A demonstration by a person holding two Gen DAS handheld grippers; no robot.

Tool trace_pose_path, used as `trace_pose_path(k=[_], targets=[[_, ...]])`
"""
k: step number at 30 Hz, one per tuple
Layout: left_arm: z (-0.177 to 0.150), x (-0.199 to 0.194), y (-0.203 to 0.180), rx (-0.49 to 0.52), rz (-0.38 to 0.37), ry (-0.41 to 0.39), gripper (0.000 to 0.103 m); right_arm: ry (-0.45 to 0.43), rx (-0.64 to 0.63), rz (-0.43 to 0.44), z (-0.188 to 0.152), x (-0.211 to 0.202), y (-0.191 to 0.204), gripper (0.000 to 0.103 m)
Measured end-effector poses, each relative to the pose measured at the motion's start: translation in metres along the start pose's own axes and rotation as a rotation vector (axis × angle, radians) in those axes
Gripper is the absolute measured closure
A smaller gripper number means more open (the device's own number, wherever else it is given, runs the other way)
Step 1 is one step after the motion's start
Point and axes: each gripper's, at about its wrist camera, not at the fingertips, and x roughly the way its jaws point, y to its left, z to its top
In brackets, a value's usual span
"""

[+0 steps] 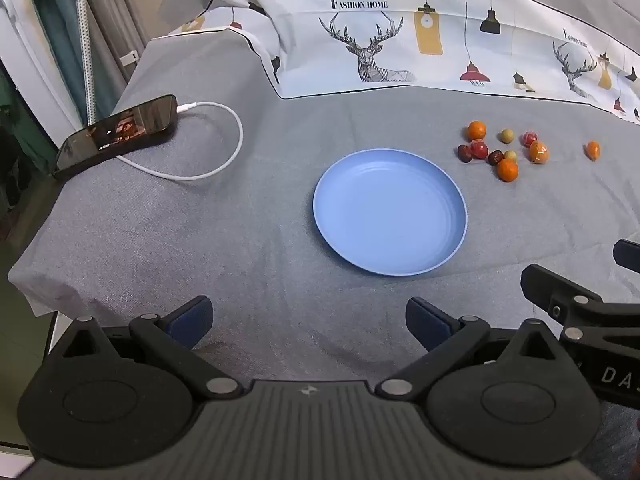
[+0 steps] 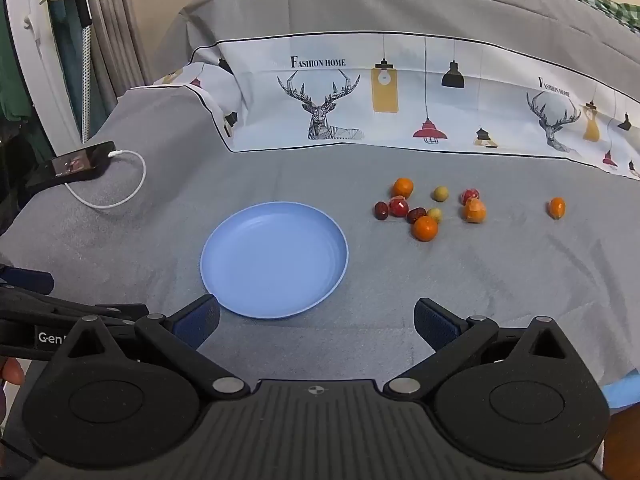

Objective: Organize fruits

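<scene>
An empty blue plate (image 1: pixel 390 212) (image 2: pixel 274 258) lies on the grey cloth. To its far right sits a cluster of small fruits (image 1: pixel 502 150) (image 2: pixel 430 208): oranges, red ones, dark red ones and pale green ones. One small orange fruit (image 1: pixel 592 150) (image 2: pixel 556 207) lies apart, further right. My left gripper (image 1: pixel 309 322) is open and empty, near the table's front edge, short of the plate. My right gripper (image 2: pixel 316 322) is open and empty, its left finger beside the plate's near rim. The right gripper also shows at the right edge of the left wrist view (image 1: pixel 580 300).
A black phone (image 1: pixel 118 134) (image 2: pixel 76 166) on a white charging cable (image 1: pixel 224 148) lies at the far left. A printed deer-pattern cloth (image 1: pixel 400 40) (image 2: pixel 380 96) rises at the back. The table's left edge drops off near the phone.
</scene>
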Motion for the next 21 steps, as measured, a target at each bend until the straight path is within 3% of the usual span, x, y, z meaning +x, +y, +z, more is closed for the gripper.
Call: trace_pose_path(k=[21], targets=[[-0.0036,0.0032,0.0013,0.0,0.009,-0.009,0.0,0.012,0.007,0.008,-0.0016,0.0034,0.0012,0.0]])
